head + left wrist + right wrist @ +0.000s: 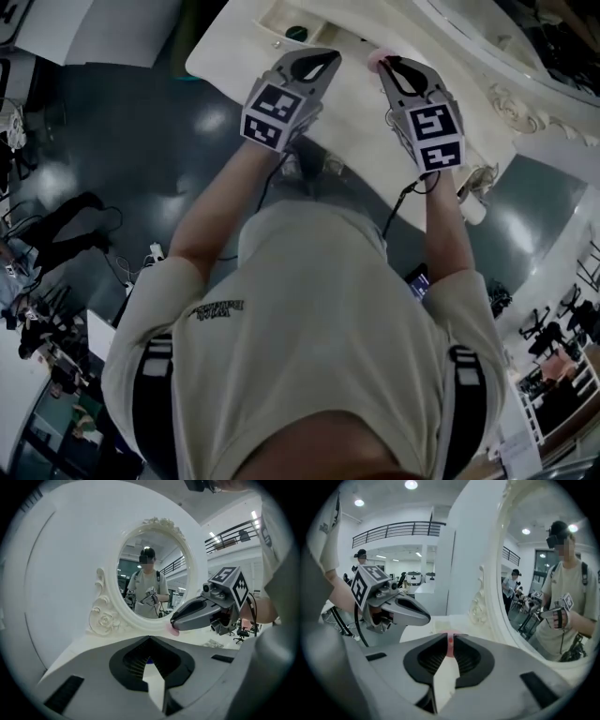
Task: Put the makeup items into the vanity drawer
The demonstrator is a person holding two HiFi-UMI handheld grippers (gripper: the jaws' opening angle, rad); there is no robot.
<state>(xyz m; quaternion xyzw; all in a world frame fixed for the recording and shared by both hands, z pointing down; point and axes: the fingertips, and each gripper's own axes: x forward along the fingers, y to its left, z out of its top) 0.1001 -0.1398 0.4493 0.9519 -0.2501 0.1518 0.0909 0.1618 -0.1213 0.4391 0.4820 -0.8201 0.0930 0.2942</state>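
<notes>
Pinching pink item (pixel 450 641) beside mirror frame (pixel 479 605)

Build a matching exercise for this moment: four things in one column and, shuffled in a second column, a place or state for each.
Things:
1 right gripper
2 oval mirror
3 carved rose
4 vanity top

Descriptions:
a reflects the person
b shut on a pink item
c white and flat, in front of the mirror
d at the foot of the mirror frame

Pairs: 1-b; 2-a; 3-d; 4-c
</notes>
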